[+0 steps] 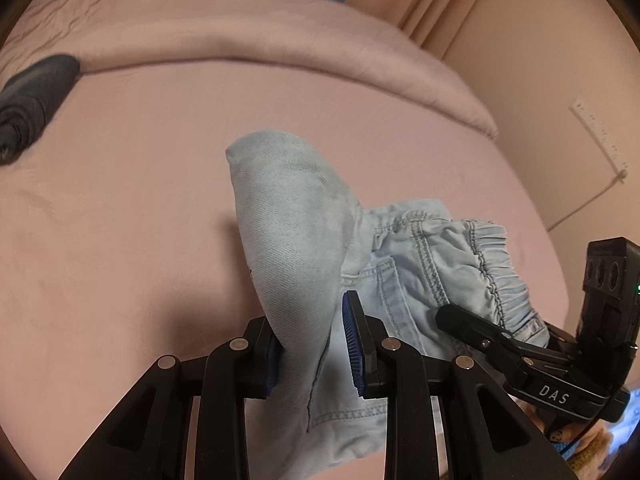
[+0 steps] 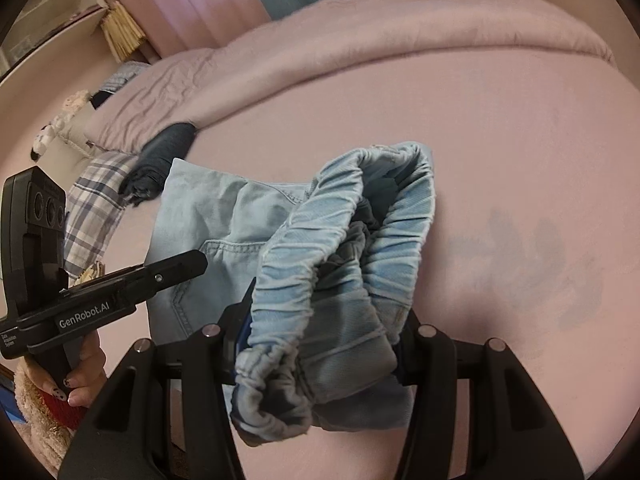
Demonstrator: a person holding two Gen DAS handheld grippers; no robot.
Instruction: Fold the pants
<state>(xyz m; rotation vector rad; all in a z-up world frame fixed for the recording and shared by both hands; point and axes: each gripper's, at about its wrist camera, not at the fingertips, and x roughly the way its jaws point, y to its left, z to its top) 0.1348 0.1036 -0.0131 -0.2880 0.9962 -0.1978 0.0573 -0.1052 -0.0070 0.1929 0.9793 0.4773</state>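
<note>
Light-blue denim pants hang over the pink bed sheet, held by both grippers. My left gripper is shut on a leg fold, which stands up between its blue pads. The elastic waistband runs off to the right, into the right gripper. In the right wrist view, my right gripper is shut on the bunched waistband, and the cloth hides its pads. The rest of the pants stretches left toward the left gripper, held by a hand.
A dark grey rolled garment and a plaid cloth lie at the bed's left side. A pink duvet is bunched along the far edge. The wall and curtains stand beyond the bed. Soft toys sit far left.
</note>
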